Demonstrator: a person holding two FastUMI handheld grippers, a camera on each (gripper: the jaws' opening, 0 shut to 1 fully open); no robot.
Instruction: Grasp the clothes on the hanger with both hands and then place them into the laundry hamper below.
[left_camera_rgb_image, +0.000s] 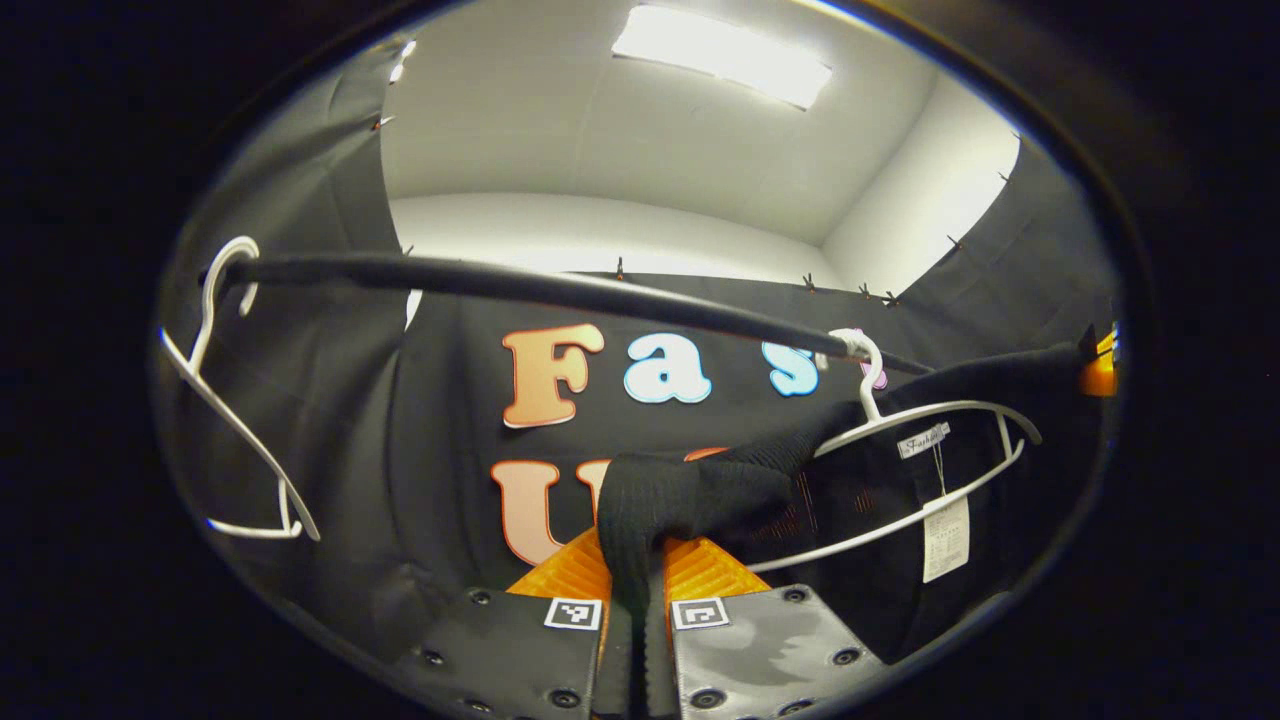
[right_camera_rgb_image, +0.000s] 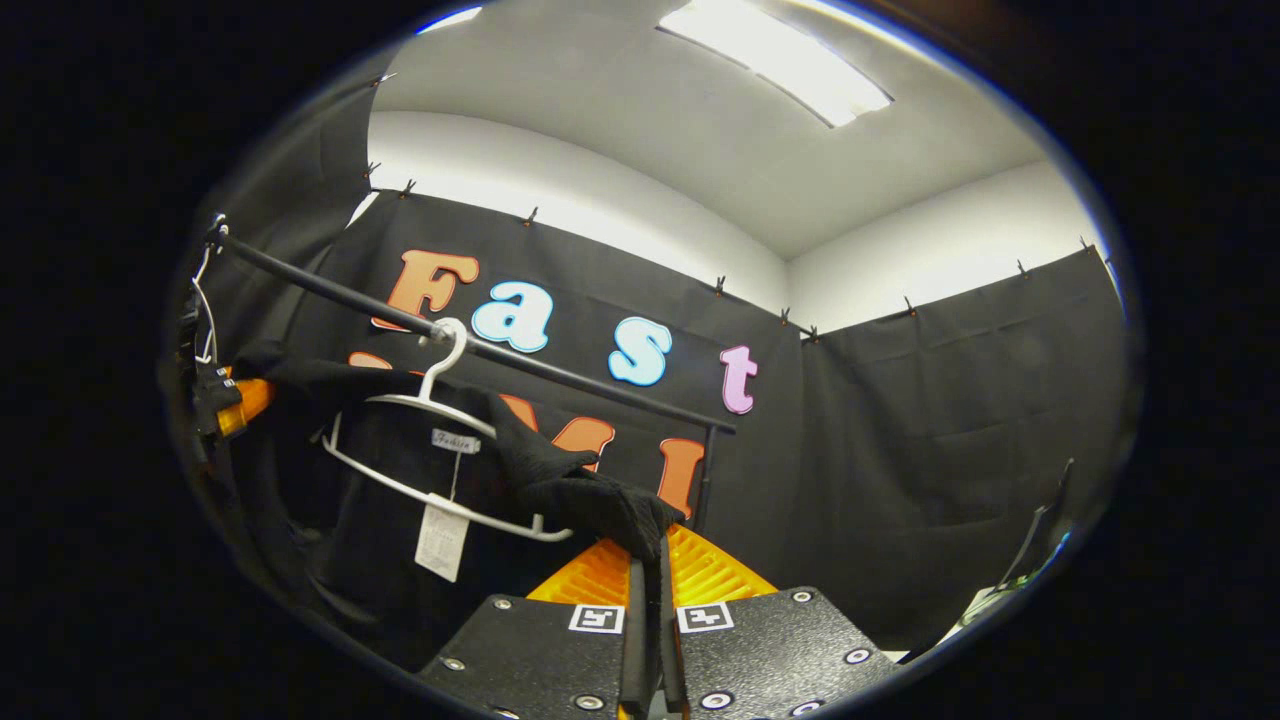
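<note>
A black knit garment (left_camera_rgb_image: 860, 480) hangs on a white hanger (left_camera_rgb_image: 930, 470) from a black rail (left_camera_rgb_image: 560, 290); a white paper tag (left_camera_rgb_image: 945, 538) dangles from its collar. My left gripper (left_camera_rgb_image: 634, 570) is shut on one shoulder of the garment, the cloth bunched over its fingertips. In the right gripper view the same black garment (right_camera_rgb_image: 400, 500) hangs on the white hanger (right_camera_rgb_image: 440, 470), and my right gripper (right_camera_rgb_image: 650, 560) is shut on the other shoulder. The left gripper (right_camera_rgb_image: 235, 400) shows at the far left of that view, pinching the cloth. Part of the right gripper (left_camera_rgb_image: 1098, 368) shows at the right edge of the left gripper view.
An empty white hanger (left_camera_rgb_image: 235, 400) hangs at the left end of the rail. The rail (right_camera_rgb_image: 480, 345) ends at a vertical post (right_camera_rgb_image: 705, 480). Black cloth walls close in behind and on both sides. A dark frame with something pale (right_camera_rgb_image: 1020, 580) stands at the lower right.
</note>
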